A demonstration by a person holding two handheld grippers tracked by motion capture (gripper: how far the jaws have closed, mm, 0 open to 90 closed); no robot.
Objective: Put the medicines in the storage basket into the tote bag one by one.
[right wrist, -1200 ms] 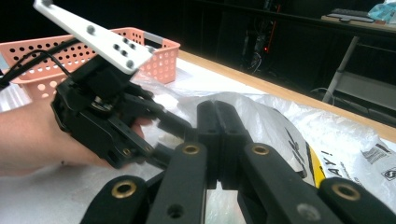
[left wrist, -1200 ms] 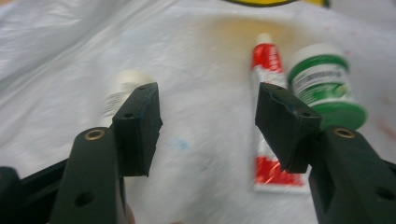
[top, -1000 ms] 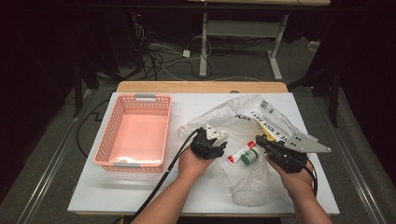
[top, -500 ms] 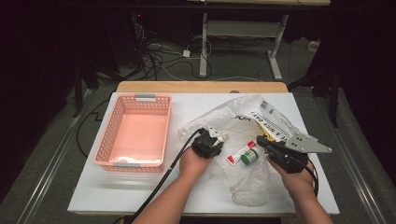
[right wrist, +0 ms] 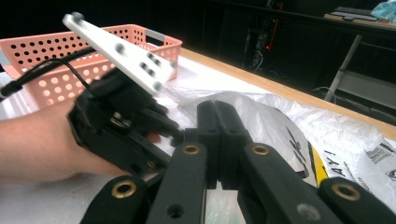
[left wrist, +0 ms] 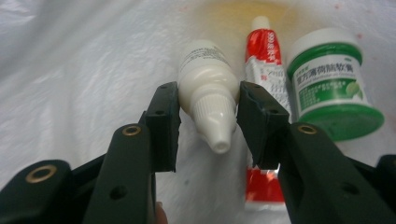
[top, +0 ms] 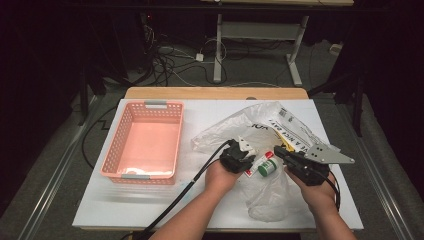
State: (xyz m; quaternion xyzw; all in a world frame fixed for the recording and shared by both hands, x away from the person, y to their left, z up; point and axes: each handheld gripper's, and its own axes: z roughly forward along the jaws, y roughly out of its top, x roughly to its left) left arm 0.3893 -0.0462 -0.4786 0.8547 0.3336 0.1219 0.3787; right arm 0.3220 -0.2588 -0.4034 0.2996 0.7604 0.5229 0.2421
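Left gripper [left wrist: 208,128] just narrowed, now pinching white dropper bottle [left wrist: 207,84] lying on plastic bag [top: 280,195], right of pink basket [top: 144,142]. Grab looks made; lift next. Right gripper [right wrist: 218,140] pressed together, clamping bag.

- High view sits above the person's side, looking forward and down over the whole table [top: 150,210].
- Left gripper view is super close, looking along its jaws down at the bag [left wrist: 70,56].
- Right gripper view looks low across the table toward the basket [right wrist: 56,51]; it shares that and the bag with the high view.
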